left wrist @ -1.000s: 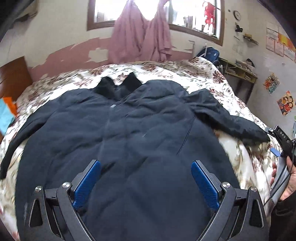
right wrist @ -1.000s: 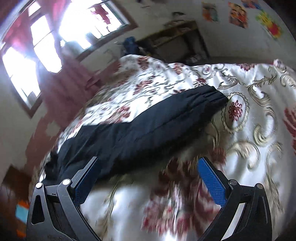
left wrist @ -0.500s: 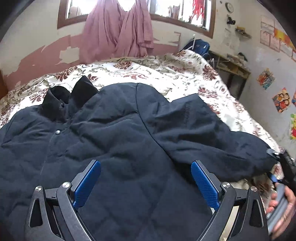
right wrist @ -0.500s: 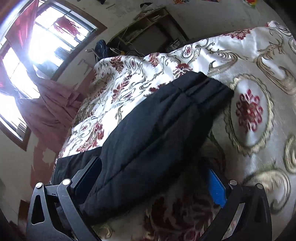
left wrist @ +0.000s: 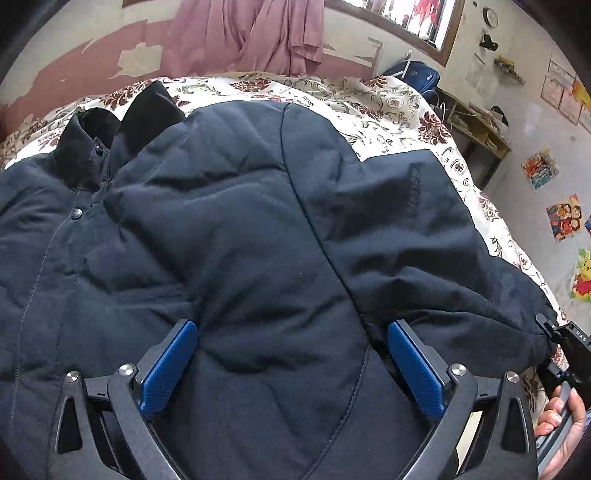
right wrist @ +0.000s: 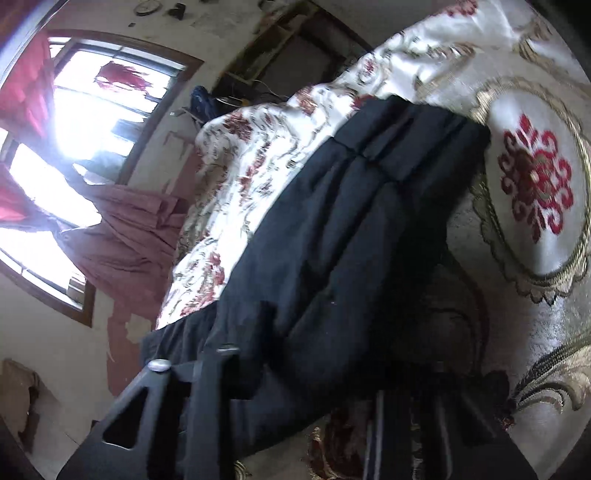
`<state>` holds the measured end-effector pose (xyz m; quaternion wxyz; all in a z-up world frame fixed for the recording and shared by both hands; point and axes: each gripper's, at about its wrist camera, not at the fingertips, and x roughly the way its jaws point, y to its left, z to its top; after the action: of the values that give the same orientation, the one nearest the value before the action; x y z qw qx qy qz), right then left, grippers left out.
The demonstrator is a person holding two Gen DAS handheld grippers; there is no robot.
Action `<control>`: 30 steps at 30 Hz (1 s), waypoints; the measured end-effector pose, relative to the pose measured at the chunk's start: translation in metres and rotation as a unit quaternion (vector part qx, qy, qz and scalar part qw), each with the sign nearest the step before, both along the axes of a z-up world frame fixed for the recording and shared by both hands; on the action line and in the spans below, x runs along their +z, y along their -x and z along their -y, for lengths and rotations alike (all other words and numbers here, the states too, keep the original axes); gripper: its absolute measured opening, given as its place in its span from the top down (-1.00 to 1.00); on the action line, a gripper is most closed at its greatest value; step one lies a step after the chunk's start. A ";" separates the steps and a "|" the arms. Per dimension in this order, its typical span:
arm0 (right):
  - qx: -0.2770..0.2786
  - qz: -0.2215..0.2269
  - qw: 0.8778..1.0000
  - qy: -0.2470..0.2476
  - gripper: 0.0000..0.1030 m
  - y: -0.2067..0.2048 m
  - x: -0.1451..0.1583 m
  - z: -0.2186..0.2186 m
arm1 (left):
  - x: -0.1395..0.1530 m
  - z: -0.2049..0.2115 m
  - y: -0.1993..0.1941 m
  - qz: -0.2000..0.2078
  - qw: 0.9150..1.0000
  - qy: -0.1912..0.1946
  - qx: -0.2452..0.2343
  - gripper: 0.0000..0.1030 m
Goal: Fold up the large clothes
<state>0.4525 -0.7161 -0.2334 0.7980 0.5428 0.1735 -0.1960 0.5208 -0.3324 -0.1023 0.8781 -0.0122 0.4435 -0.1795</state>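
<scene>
A large dark navy padded jacket (left wrist: 240,229) lies spread on a floral bedspread (left wrist: 388,107), collar (left wrist: 110,129) at the far left. My left gripper (left wrist: 291,354) is open, its blue pads pressed down onto the jacket body near the right armpit seam. The right sleeve (left wrist: 443,266) stretches out to the right. In the right wrist view the sleeve (right wrist: 351,240) runs between my right gripper's fingers (right wrist: 207,387). The right gripper (right wrist: 314,373) looks closed on the sleeve near its lower end; its pads are hidden by cloth. The right gripper also shows in the left wrist view (left wrist: 569,343).
Pink curtains (left wrist: 258,33) hang under a window on the far wall. A wooden shelf unit (left wrist: 476,125) stands by the bed's right side. Posters (left wrist: 565,218) hang on the right wall. The bedspread (right wrist: 535,177) lies bare past the sleeve cuff.
My left gripper moved forward and down onto the jacket near the right shoulder. My right gripper moved onto the sleeve and its fingers closed in around it.
</scene>
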 end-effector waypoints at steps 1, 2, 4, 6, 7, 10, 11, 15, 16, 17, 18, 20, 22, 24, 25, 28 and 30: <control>0.001 0.007 1.000 0.007 0.74 0.004 0.004 -0.001 | 0.002 -0.001 0.000 -0.005 1.000 0.002 -0.002 -1.00; 0.001 0.018 1.000 0.019 0.77 0.005 0.010 -0.003 | 0.004 -0.004 -0.001 -0.011 1.000 0.005 -0.004 -1.00; -0.001 0.032 0.999 0.044 0.79 0.012 0.023 -0.008 | 0.010 -0.014 0.000 -0.030 0.999 0.018 -0.009 -1.00; -0.002 0.044 0.996 0.074 0.80 0.013 0.040 -0.013 | 0.019 -0.027 0.005 -0.033 0.999 0.022 -0.009 -1.00; -0.002 0.050 0.995 0.084 0.81 0.014 0.046 -0.014 | 0.025 -0.035 0.009 -0.032 0.999 0.023 -0.011 -1.00; 0.000 0.071 0.989 0.129 0.82 0.019 0.075 -0.027 | 0.042 -0.061 0.022 -0.023 0.999 0.022 -0.014 -1.00; 0.001 0.074 0.986 0.148 0.83 0.019 0.085 -0.033 | 0.048 -0.072 0.027 -0.020 1.000 0.018 -0.014 -1.00; 0.030 0.087 0.969 0.228 0.83 0.020 0.139 -0.066 | 0.070 -0.114 0.044 0.004 1.000 -0.005 -0.015 -1.00; 0.039 0.089 0.965 0.244 0.83 0.020 0.151 -0.073 | 0.075 -0.126 0.049 0.010 1.000 -0.009 -0.014 -1.00; 0.053 0.093 0.958 0.266 0.83 0.016 0.169 -0.085 | 0.080 -0.139 0.054 0.016 1.000 -0.012 -0.011 -1.00; 0.067 0.097 0.951 0.287 0.83 0.011 0.187 -0.098 | 0.084 -0.151 0.057 0.019 1.000 -0.012 -0.006 -1.00; 0.090 0.105 0.937 0.320 0.83 0.007 0.216 -0.121 | 0.092 -0.175 0.063 0.023 1.000 -0.008 0.004 -1.00; 0.119 0.114 0.917 0.363 0.83 0.000 0.245 -0.157 | 0.098 -0.204 0.072 0.028 0.999 -0.001 0.019 -0.99; 0.146 0.122 0.898 0.398 0.83 -0.005 0.265 -0.192 | 0.101 -0.231 0.081 0.033 0.999 0.005 0.035 -1.00; 0.164 0.126 0.885 0.418 0.83 -0.006 0.276 -0.216 | 0.102 -0.245 0.085 0.035 0.998 0.008 0.042 -1.00; 0.212 0.134 0.851 0.461 0.83 -0.005 0.296 -0.283 | 0.103 -0.280 0.096 0.039 0.997 0.013 0.062 -1.00; 0.248 0.129 0.823 0.495 0.83 -0.010 0.301 -0.329 | 0.103 -0.305 0.103 0.041 0.996 0.015 0.078 -1.00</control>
<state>0.4621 -0.3873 0.0673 0.9962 0.0341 0.0772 0.0209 0.4182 -0.0271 0.0005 0.9064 -0.0521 0.4024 -0.1175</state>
